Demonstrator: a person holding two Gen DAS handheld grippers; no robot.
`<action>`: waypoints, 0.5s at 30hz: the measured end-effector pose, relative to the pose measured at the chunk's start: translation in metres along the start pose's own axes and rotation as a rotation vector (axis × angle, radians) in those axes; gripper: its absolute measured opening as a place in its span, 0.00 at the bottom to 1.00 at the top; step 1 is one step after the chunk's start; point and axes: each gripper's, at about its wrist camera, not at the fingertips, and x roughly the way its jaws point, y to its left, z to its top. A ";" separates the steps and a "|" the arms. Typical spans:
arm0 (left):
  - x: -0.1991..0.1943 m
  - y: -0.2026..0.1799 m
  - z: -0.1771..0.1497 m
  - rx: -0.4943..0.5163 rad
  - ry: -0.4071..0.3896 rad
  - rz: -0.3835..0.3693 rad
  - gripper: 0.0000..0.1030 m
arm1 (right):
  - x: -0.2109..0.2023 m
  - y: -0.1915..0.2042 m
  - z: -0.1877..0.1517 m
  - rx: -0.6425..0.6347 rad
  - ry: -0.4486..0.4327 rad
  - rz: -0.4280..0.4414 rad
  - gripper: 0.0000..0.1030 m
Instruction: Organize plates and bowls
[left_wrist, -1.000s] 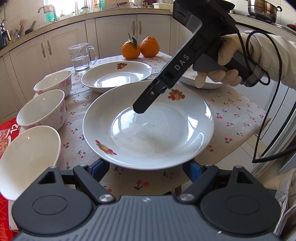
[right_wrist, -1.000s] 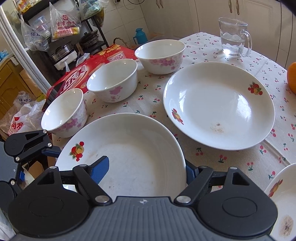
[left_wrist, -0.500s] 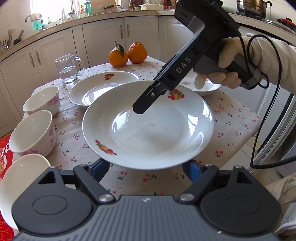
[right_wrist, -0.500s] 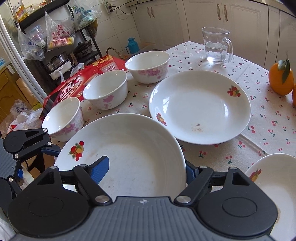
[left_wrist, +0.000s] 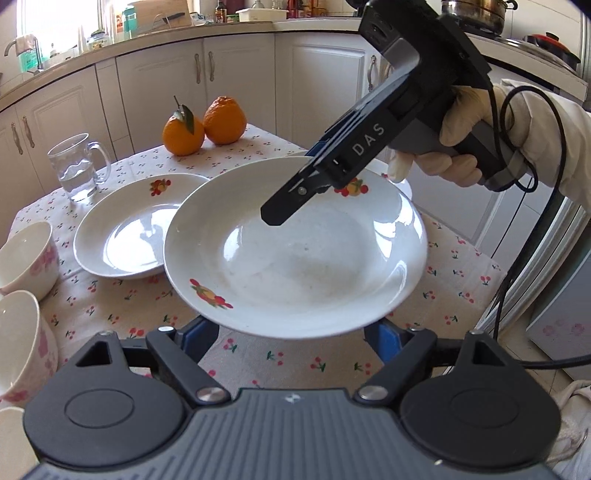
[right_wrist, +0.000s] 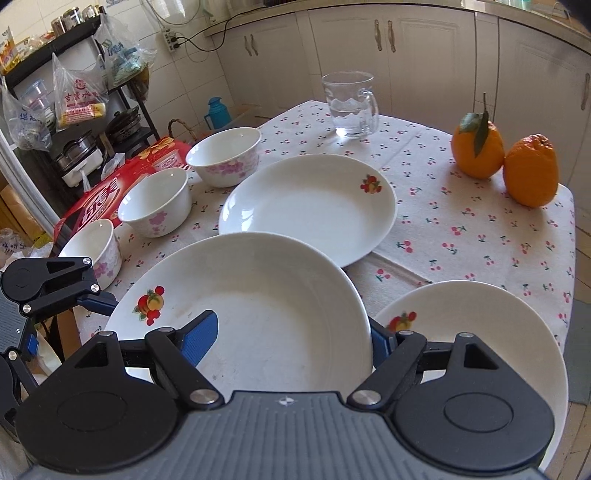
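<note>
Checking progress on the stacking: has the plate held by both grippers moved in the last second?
Yes. The held plate has travelled toward the plate by the glass mug; its rim now overlaps that plate's near edge, where a strip of tablecloth showed between them before.

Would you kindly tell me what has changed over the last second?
The held plate has been carried, by both the left gripper and right gripper, toward the second plate and now overlaps its rim. Both grips on it are unchanged; bowls, mug and oranges stayed put.
</note>
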 end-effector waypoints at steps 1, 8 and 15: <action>0.003 -0.001 0.003 0.008 0.000 -0.004 0.83 | -0.003 -0.004 -0.001 0.006 -0.003 -0.010 0.83; 0.026 -0.013 0.023 0.049 -0.001 -0.042 0.83 | -0.020 -0.033 -0.011 0.052 -0.023 -0.069 0.83; 0.049 -0.020 0.039 0.079 0.007 -0.060 0.83 | -0.030 -0.061 -0.020 0.101 -0.043 -0.108 0.83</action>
